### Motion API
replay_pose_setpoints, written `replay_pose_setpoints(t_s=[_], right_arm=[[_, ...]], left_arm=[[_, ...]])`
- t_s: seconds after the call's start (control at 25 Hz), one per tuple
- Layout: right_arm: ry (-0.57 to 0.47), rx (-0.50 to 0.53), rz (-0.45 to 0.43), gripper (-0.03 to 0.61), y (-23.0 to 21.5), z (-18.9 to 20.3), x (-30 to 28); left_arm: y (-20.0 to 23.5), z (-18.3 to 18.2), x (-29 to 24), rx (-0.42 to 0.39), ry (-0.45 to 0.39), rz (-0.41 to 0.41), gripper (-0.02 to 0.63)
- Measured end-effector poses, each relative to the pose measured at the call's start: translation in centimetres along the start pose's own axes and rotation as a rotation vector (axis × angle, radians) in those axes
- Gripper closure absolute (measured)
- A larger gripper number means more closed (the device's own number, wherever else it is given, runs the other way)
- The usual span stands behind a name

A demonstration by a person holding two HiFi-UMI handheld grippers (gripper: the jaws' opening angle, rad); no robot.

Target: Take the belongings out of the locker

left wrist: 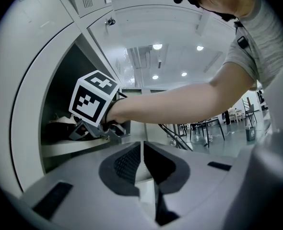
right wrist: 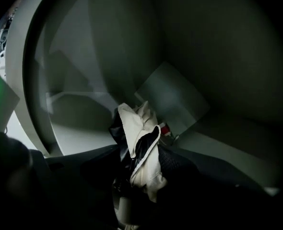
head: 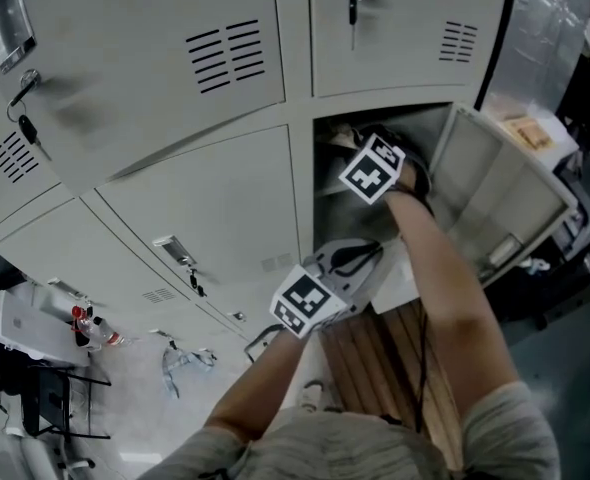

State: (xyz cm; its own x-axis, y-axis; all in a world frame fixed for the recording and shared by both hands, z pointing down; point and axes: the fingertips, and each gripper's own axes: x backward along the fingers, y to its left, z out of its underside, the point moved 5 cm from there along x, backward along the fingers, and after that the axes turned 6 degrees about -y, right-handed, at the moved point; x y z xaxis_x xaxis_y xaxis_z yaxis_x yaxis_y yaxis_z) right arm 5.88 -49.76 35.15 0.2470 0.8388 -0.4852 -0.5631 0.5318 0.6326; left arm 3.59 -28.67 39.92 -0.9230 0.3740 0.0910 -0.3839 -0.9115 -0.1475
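The open locker [head: 375,118] is at the middle right of the bank of grey lockers. My right gripper [head: 360,153] reaches into it at its shelf [left wrist: 64,148]. In the right gripper view the right gripper [right wrist: 140,164] is shut on a cream and black cloth item [right wrist: 134,126], which bunches up between the jaws inside the dark locker. My left gripper [head: 355,256] hangs outside, just below the locker's opening. Seen in its own view, the left gripper [left wrist: 142,163] has its jaws together with nothing in them, and the right gripper's marker cube [left wrist: 94,101] shows ahead.
The locker's door [head: 495,188] swings open to the right. A wooden bench [head: 395,368] lies below my arms. Keys hang in the doors of neighbouring lockers [head: 352,3]. Bottles and small items [head: 85,328] sit on the floor at the left.
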Motion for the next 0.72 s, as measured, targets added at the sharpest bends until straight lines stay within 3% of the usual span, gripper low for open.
replay_pose_setpoints(t_s=[0.72], right_arm=[[-0.107,-0.063,0.098,0.377,1.3,1.1,2.7]], left_arm=[[0.2,0.4,1.3,0.008,0.014,-0.045,0.609]])
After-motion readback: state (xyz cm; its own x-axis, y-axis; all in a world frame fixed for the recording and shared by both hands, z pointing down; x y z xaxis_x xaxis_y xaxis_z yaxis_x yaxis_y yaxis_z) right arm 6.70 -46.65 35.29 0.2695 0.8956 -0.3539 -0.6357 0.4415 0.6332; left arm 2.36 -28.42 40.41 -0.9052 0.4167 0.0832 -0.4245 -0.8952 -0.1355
